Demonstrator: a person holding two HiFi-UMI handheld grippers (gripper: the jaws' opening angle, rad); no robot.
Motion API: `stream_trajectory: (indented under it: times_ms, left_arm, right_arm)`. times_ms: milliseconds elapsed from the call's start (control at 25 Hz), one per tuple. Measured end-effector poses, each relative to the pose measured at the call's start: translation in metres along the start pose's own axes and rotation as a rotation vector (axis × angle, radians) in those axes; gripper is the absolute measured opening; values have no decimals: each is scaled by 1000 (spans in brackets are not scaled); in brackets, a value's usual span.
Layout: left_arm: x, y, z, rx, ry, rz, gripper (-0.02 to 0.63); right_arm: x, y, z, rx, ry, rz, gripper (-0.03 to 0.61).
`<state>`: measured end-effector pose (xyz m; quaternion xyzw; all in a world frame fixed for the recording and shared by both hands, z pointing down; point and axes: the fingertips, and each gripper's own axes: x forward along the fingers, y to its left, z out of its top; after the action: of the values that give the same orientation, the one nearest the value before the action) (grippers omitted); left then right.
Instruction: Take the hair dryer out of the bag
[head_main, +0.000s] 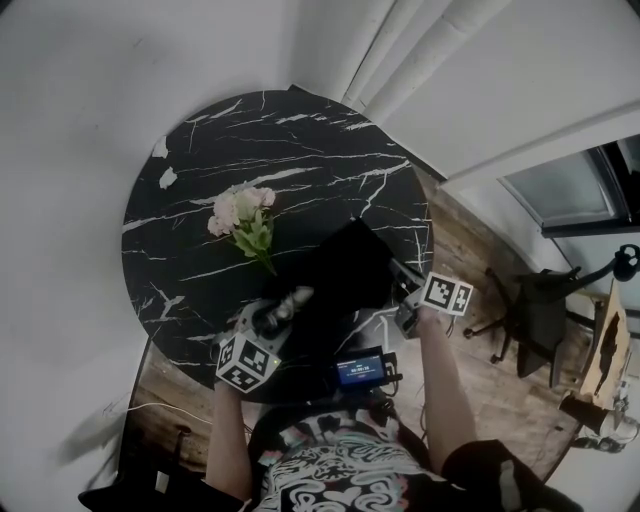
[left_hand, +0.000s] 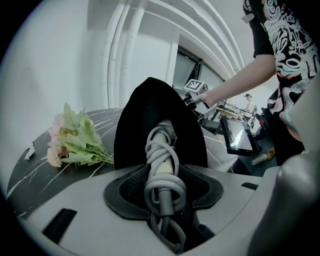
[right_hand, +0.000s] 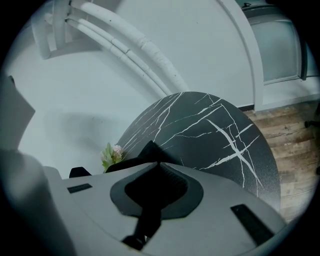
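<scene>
A black bag (head_main: 340, 268) lies on the round black marble table (head_main: 200, 160). The hair dryer's handle (head_main: 287, 304), wound with its grey cord, sticks out of the bag's near end. My left gripper (head_main: 275, 318) is shut on that wrapped handle (left_hand: 162, 150), whose far end goes into the bag's dark mouth (left_hand: 150, 107). The dryer's head is hidden inside. My right gripper (head_main: 402, 287) is shut on the bag's right edge. In its own view, black cloth (right_hand: 145, 152) runs out from between the shut jaws (right_hand: 157, 165).
A bunch of pink flowers (head_main: 243, 218) lies on the table just left of the bag. A small device with a lit blue screen (head_main: 360, 368) sits at the table's near edge. An office chair (head_main: 535, 310) stands on the wooden floor at the right.
</scene>
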<state>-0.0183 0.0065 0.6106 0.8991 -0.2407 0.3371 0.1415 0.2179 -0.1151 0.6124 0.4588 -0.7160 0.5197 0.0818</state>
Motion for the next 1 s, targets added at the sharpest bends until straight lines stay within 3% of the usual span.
stream_trajectory:
  times_ms: [120, 360, 560, 680, 800, 1000]
  left_arm:
    - [-2, 2, 0, 2, 5, -1, 198]
    - [-7, 7, -1, 1, 18, -1, 196]
    - [-5, 8, -2, 5, 24, 4, 196]
    - [-4, 9, -3, 4, 28, 6, 196]
    - [0, 11, -2, 32, 32, 21, 198]
    - [9, 12, -2, 64, 49, 47, 199]
  right_arm:
    - [0, -1, -1, -23, 11, -7, 23]
    - [2, 0, -8, -256, 87, -81, 25]
    - [-8, 8, -18, -277, 82, -67, 30]
    - [-16, 14, -26, -279, 84, -42, 144]
    - [-24, 19, -41, -305, 130, -12, 167]
    - [-35, 17, -76, -380, 254, -32, 172]
